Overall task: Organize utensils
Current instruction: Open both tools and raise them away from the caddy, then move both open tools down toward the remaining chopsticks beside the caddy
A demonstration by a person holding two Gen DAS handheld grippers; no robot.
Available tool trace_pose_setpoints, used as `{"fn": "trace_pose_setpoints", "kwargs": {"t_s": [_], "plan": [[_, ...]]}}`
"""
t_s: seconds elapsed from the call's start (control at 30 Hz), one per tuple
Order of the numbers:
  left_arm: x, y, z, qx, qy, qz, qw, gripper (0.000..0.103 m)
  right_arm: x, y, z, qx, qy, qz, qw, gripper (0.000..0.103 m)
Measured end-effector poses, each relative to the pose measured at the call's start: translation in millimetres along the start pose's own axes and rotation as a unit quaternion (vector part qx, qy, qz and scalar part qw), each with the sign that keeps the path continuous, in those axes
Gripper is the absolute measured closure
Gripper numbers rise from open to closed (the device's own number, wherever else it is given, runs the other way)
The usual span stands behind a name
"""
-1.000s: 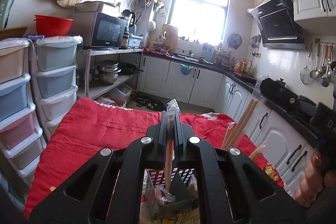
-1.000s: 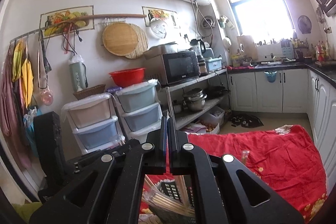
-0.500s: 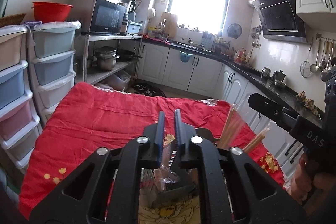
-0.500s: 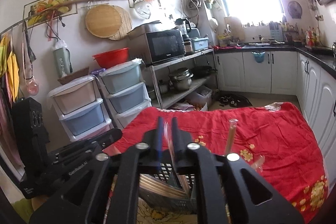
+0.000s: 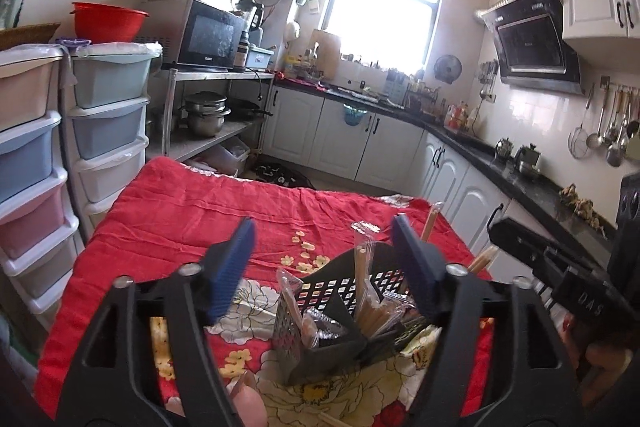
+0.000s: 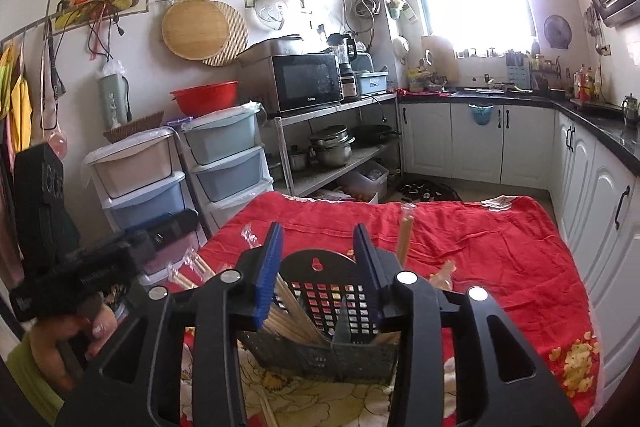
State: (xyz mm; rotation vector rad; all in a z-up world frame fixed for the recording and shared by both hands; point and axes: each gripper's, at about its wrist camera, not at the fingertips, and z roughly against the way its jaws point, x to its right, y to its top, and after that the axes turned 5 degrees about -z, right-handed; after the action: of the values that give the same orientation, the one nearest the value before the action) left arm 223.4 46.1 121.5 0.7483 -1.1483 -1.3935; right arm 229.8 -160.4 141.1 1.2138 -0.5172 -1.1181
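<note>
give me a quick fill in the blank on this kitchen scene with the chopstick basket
1. The black utensil basket stands on a ____ cloth.
2. Both hand-held grippers, left and right, have their jaws ____.
3. The red bowl sits on top of the plastic ____.
4. The wrapped chopsticks stand inside the ____.

Missing words: red; open; drawers; basket

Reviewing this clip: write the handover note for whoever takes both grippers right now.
Left gripper: fingers have just been opening, nothing between them.
Right gripper: fingers have just been opening, nothing held.
Both hover over the black utensil basket on the red cloth.
Done: wrapped chopsticks stand in the basket.
Left: one loose stick lies on the cloth at the near edge; more may be out of view.
</note>
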Motion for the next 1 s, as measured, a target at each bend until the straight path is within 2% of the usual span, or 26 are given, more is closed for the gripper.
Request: {"fn": "trace_pose_setpoints", "kwargs": {"t_s": [0.03, 0.1, 0.13, 0.6, 1.0], "plan": [[-1, 0, 5, 0.005, 0.000, 0.004, 1.0000, 0.028, 0, -1, 4, 0.001, -0.001, 0.003, 1.000, 0.064], [-3, 1, 13, 0.012, 0.002, 0.009, 0.9999, 0.013, 1, -3, 10, 0.005, -0.004, 0.008, 1.000, 0.062], [-3, 0, 17, 0.015, 0.001, 0.011, 0.9998, 0.012, 1, -4, 13, 0.006, -0.004, 0.010, 1.000, 0.060], [-5, -29, 49, 0.004, -0.004, 0.024, 0.9997, 0.011, 1, -32, 35, -0.009, -0.004, 0.023, 1.000, 0.056], [-16, -73, 43, -0.051, 0.006, 0.040, 0.9979, 0.011, -8, -51, 38, -0.032, 0.004, 0.043, 0.999, 0.056]]}}
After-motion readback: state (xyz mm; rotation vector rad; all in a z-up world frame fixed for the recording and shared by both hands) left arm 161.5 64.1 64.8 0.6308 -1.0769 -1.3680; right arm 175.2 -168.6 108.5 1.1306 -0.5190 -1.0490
